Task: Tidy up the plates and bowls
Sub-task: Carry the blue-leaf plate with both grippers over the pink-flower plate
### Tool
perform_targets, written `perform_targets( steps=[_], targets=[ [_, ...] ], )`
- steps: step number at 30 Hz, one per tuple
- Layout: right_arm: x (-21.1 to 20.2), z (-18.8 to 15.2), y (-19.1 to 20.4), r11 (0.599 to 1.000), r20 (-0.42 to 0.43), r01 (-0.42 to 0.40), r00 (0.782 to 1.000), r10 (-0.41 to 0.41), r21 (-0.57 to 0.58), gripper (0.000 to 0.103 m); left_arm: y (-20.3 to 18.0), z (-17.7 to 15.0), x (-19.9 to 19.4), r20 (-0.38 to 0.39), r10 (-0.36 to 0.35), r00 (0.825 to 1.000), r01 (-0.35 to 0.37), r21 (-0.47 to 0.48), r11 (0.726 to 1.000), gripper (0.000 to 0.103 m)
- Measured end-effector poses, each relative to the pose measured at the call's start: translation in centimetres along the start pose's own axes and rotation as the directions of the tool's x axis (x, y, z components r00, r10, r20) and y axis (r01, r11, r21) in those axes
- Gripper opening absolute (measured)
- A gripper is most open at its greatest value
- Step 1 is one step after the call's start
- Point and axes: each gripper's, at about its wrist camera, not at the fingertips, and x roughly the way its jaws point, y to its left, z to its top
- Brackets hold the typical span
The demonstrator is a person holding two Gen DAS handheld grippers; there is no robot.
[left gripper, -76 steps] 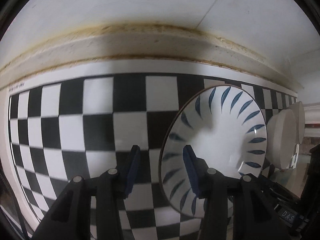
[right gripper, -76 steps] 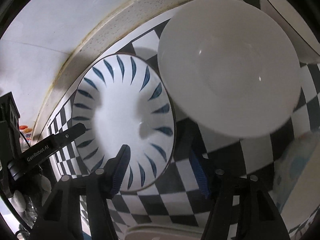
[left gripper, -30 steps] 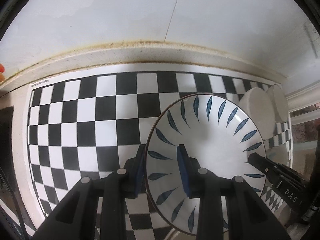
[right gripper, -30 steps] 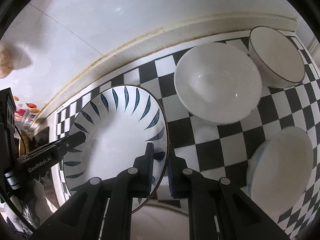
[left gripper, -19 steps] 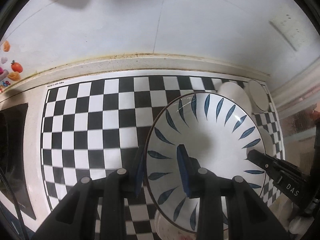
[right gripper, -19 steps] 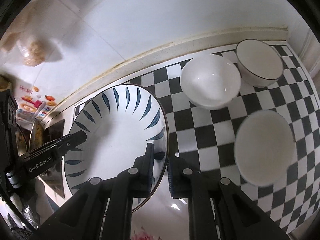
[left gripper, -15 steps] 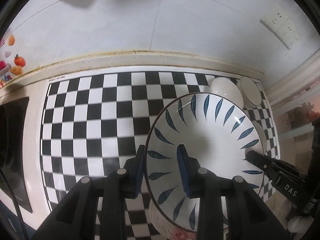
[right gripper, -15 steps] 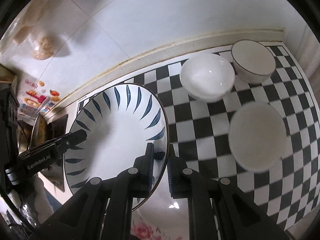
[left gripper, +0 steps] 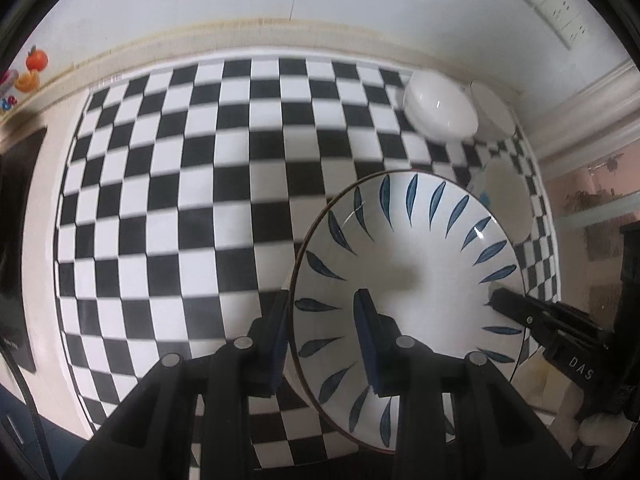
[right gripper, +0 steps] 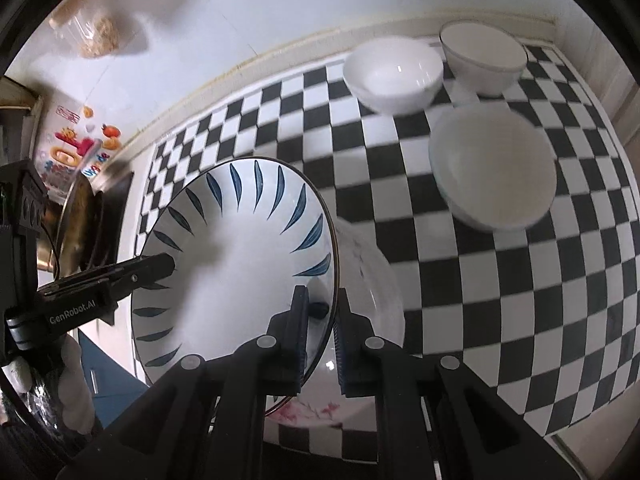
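Note:
A white plate with blue leaf marks [left gripper: 416, 264] [right gripper: 244, 248] hangs above the checkered mat, held by both grippers at opposite rims. My left gripper [left gripper: 322, 340] is shut on its left rim. My right gripper [right gripper: 322, 320] is shut on its right rim. Under the plate, in the right wrist view, lies a white dish with pink flowers [right gripper: 368, 292]. Three white bowls sit on the mat: a plain one [right gripper: 394, 74] [left gripper: 440, 110], a dark-rimmed one [right gripper: 484, 54] [left gripper: 492, 112] and a wider one [right gripper: 494, 168] [left gripper: 508, 200].
The black and white checkered mat [left gripper: 180, 184] [right gripper: 500, 280] covers the counter up to a pale back ledge [left gripper: 240, 32]. A wall socket [left gripper: 548, 0] is at the far right. Stickers [right gripper: 80, 144] and a metal pot [right gripper: 76, 224] lie to the left.
Both grippers have carried the plate back from the wall and slightly upward; the bowls now look smaller and farther. The flowered dish has come into view below the plate.

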Motion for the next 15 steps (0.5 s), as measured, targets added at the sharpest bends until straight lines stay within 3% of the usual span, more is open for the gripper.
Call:
perform_targets(
  steps=[5, 15],
  targets=[
    [1.9, -0.9, -1.3, 1.0, -0.045, 0.01, 0.999, -0.01, 0.007, 0.013, -0.2, -1.4, 2.5, -0.08, 0.015, 0.997, -0.015, 0.006, 1.0, 0.029],
    [5.0, -2.1, -2.5, 0.999, -0.111, 0.039, 0.993, -0.039, -0.005, 0.013, -0.6, -2.3, 5.3, -0.158, 0.059, 0.986, -0.054, 0.037, 0.998, 0.028]
  ],
)
